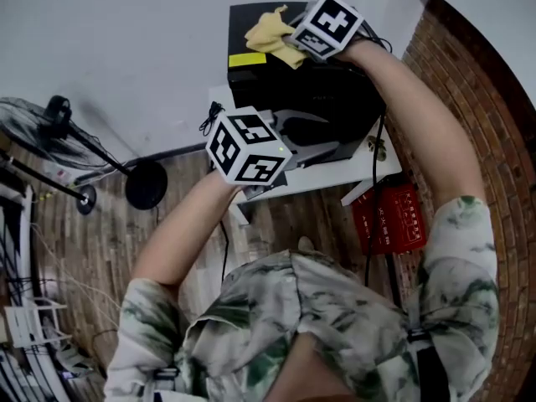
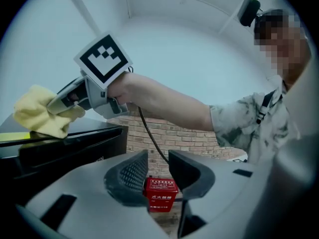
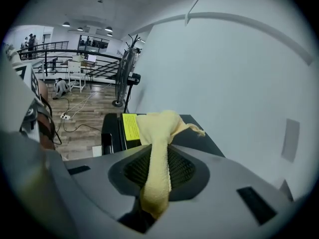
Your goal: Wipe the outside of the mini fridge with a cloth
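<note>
A black mini fridge point(image 1: 322, 82) stands on a low white stand against the white wall. On its top lies a bunched yellow cloth point(image 1: 272, 33), with my right gripper point(image 1: 295, 40) shut on it. In the right gripper view the cloth point(image 3: 157, 148) runs between the jaws and spreads over the fridge top point(image 3: 202, 138) beside a yellow label point(image 3: 129, 126). My left gripper point(image 1: 306, 136) hovers open in front of the fridge's side. Nothing sits between its jaws point(image 2: 158, 171). The left gripper view shows the fridge point(image 2: 65, 146), the cloth point(image 2: 40, 116) and the right gripper point(image 2: 60, 102).
The white stand point(image 1: 368, 170) carries the fridge. A red box point(image 1: 389, 218) sits on the floor to its right by the brick wall. A standing fan point(image 1: 38, 124) with a round base point(image 1: 146, 185) and loose cables are on the left.
</note>
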`<state>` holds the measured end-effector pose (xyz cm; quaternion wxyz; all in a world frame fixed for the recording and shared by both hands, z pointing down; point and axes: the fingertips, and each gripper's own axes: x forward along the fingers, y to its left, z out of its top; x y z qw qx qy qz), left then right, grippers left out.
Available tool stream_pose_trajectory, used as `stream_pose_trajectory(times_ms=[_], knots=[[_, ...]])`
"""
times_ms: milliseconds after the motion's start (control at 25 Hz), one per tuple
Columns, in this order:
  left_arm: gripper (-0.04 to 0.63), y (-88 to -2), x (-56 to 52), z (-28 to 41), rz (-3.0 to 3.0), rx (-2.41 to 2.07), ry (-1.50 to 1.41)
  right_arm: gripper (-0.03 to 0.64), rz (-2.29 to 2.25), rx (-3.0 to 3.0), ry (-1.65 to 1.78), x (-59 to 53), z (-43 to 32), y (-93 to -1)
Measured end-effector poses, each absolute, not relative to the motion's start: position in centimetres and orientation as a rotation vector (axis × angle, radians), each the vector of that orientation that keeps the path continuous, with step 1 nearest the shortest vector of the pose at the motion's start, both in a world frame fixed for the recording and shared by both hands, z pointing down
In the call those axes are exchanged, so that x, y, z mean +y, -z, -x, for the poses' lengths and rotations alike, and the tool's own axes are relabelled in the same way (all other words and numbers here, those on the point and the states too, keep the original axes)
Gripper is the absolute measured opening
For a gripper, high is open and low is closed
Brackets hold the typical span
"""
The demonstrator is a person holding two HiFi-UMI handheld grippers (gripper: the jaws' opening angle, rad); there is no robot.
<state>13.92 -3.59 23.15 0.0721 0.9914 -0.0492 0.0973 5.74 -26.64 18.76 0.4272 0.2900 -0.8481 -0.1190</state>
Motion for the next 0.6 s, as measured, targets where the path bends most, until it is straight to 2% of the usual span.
stream_pose_trajectory(times_ms=[600], knots=[[0.120,-23.4,-8.2,-20.0,-2.996,-0.091,-0.320,0.089,-0.949,-1.887,0.208,-33.9,-27.0,-20.0]])
